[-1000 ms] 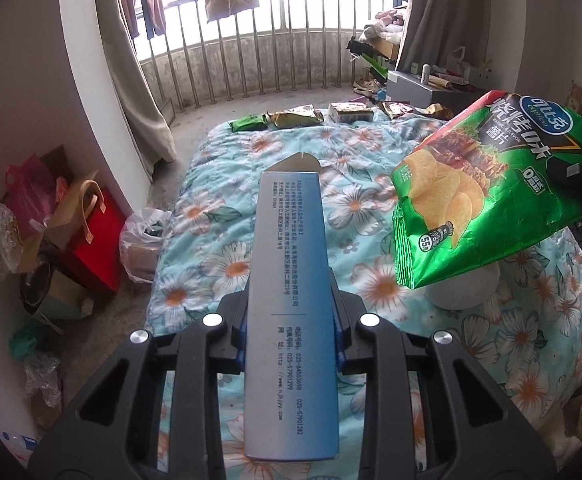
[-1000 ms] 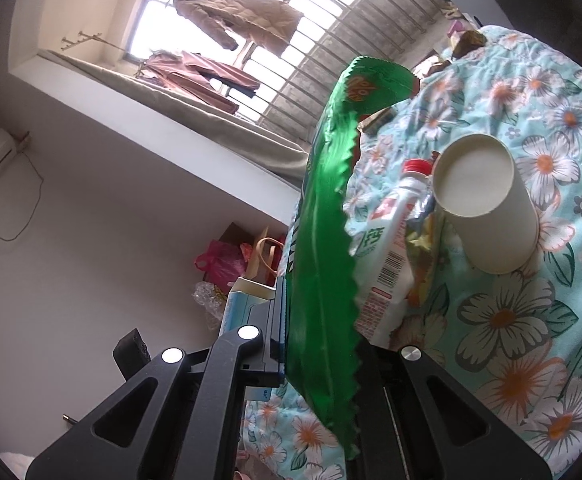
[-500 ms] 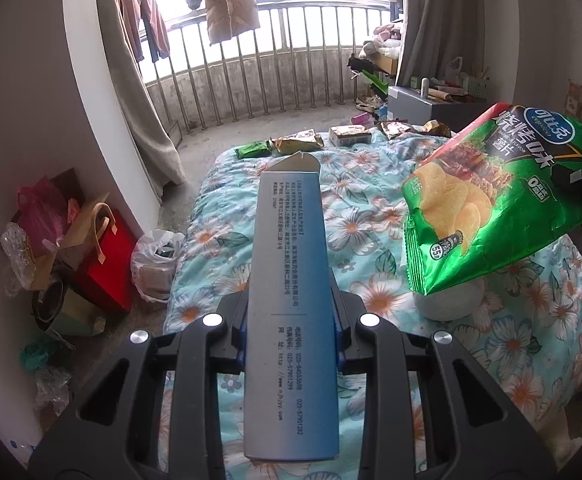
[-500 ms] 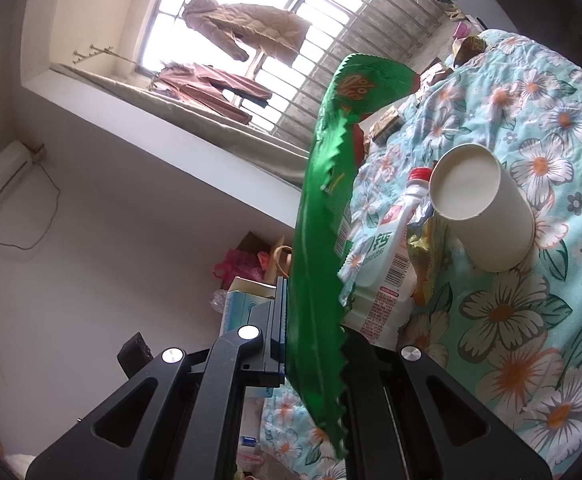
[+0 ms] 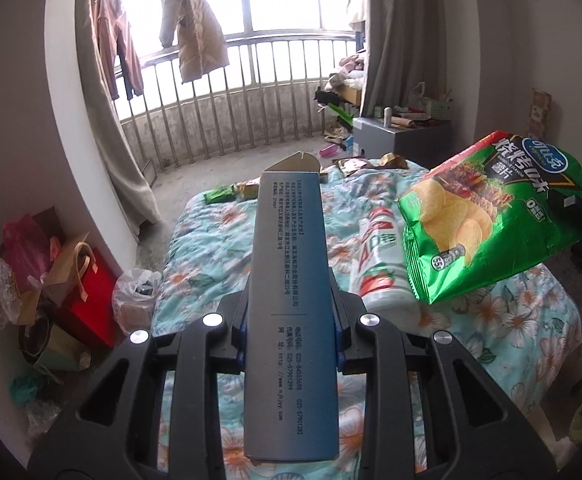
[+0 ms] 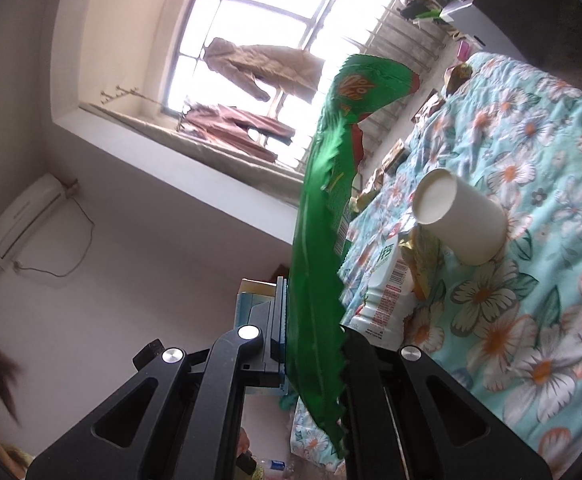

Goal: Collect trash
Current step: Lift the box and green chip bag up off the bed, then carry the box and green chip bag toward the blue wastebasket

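Two grippers: both held above the floral bedspread [image 5: 227,240].
Left gripper [image 5: 291,332]: jaws partly apart, clamped on one long blue carton [image 5: 291,300].
Right gripper [image 6: 311,344]: pinched tight on one green crisp bag [image 6: 319,240].
One white paper cup [image 6: 463,220]: lying on bed, beside one plastic bottle [image 6: 383,296].
Wrappers [image 5: 227,194]: several along bed's far edge.
Open room: bare floor beyond that edge, toward the balcony railing [image 5: 251,92].

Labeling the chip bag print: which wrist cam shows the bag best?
Left wrist view: the green chip bag faces the camera, with its printed front, chip picture and brand logo readable. The right wrist view shows the same bag edge-on, only the serrated seam and a narrow strip of print, pinched in the shut right claw.
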The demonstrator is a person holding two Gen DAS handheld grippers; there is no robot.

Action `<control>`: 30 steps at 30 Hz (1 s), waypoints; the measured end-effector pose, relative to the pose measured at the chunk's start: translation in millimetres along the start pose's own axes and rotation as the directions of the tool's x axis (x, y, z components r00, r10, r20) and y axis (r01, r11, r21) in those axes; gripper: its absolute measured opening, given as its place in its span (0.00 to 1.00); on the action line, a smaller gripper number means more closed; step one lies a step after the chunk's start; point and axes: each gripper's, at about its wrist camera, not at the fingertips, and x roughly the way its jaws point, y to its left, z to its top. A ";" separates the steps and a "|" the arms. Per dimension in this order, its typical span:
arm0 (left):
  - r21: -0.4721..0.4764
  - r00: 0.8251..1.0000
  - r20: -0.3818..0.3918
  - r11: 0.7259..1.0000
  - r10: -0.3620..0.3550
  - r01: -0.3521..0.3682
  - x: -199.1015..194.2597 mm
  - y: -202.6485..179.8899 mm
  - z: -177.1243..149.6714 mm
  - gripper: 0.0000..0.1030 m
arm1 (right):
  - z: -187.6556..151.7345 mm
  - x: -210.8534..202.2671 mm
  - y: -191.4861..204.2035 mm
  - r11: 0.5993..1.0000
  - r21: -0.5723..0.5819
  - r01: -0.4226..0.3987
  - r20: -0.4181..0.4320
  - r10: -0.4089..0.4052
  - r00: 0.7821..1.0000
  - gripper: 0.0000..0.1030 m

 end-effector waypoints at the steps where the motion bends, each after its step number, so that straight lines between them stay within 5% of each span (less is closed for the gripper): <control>1: 0.008 1.000 0.003 1.000 -0.008 0.008 -1.4 -3.2 0.9 0.27 | -3.6 -7.5 -3.0 1.000 0.006 -0.006 0.012 0.006 1.000 0.04; 18: 0.099 0.984 0.065 0.982 -0.167 0.160 -26.8 -87.6 31.2 0.27 | -8.2 -85.1 -30.5 0.994 0.041 -0.104 0.160 0.096 0.982 0.04; 30: 0.190 0.926 0.025 0.911 -0.378 0.367 -21.0 -198.0 56.5 0.27 | -0.9 -187.7 -68.9 0.991 0.074 -0.109 0.372 0.074 0.925 0.04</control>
